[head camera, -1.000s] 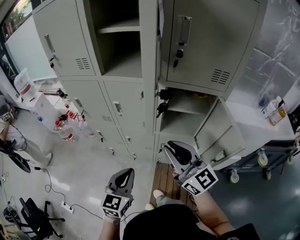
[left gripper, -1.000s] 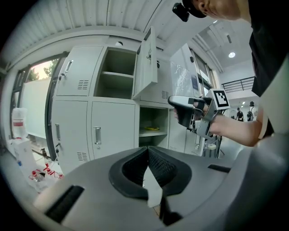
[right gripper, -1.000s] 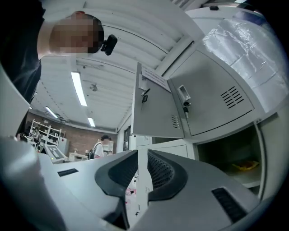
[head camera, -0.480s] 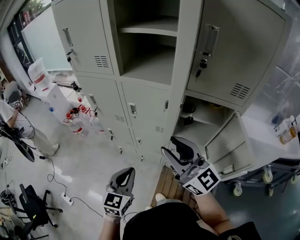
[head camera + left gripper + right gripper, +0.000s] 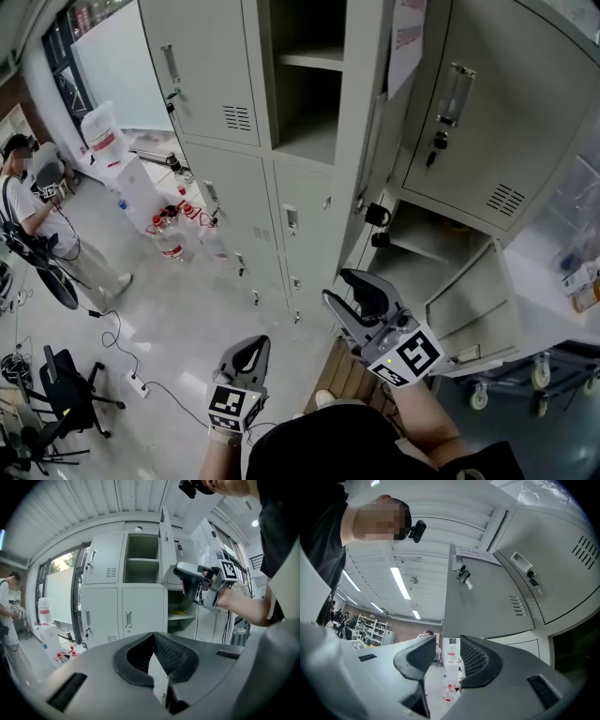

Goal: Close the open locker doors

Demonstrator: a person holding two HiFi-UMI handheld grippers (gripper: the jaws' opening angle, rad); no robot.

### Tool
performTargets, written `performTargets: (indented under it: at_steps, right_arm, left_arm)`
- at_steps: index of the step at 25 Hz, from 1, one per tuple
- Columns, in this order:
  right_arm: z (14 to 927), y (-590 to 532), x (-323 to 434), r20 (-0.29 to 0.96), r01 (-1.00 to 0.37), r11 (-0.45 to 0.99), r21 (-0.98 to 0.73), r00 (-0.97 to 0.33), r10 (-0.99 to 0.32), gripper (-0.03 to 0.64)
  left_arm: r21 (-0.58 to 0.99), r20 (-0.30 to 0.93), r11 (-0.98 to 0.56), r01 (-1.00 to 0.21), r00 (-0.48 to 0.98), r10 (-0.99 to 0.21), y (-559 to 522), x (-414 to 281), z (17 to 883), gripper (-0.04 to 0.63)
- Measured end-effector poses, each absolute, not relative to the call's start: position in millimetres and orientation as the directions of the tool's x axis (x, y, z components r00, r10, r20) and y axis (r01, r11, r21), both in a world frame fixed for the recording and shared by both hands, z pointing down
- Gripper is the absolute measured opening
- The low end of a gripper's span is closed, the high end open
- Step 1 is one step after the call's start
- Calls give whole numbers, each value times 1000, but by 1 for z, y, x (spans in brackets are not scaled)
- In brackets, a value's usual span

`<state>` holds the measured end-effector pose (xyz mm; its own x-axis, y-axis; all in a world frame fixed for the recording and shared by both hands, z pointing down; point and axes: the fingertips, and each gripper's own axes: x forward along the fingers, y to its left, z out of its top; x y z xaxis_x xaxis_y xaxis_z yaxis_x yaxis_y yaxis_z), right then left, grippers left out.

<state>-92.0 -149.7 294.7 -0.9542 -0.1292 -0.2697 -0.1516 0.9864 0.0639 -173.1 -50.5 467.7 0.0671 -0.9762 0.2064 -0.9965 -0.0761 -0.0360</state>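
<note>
Ahead, grey sheet-metal lockers [image 5: 234, 187]; open lower compartment [image 5: 405, 272] maybe holds something yellow. Right tool [image 5: 337, 286]: jaws just been opening, nothing between; left tool [image 5: 248, 345] closed.

A lab-like workroom: grey steel lockers [image 5: 234, 178], bottles [image 5: 172, 246] at their foot, a power strip [image 5: 134, 382] and office chair [image 5: 61, 394] on the floor before them.

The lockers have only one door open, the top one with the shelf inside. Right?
No, not only one. The top locker with the shelf is open, but a lower locker to its right also has its door swung out. The head view shows both.
</note>
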Motion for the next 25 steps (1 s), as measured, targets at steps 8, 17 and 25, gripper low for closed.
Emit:
performTargets:
  at_steps: [8, 17, 25]
  right_arm:
    - [293, -155, -131, -255, -57, 998, 30, -966, -48, 169]
    - [291, -175, -179, -247, 13, 998, -57, -969, -1, 167]
    - [277, -207, -213, -279, 31, 995, -90, -960, 5, 131]
  left_arm:
    - [-26, 230, 11, -1000, -16, -973, -32, -196, 477, 17]
    - [-13, 258, 110, -994, -110, -960, -17, -221, 486, 17]
    - [-5, 276, 184, -983, -179, -945, -13, -233, 491, 17]
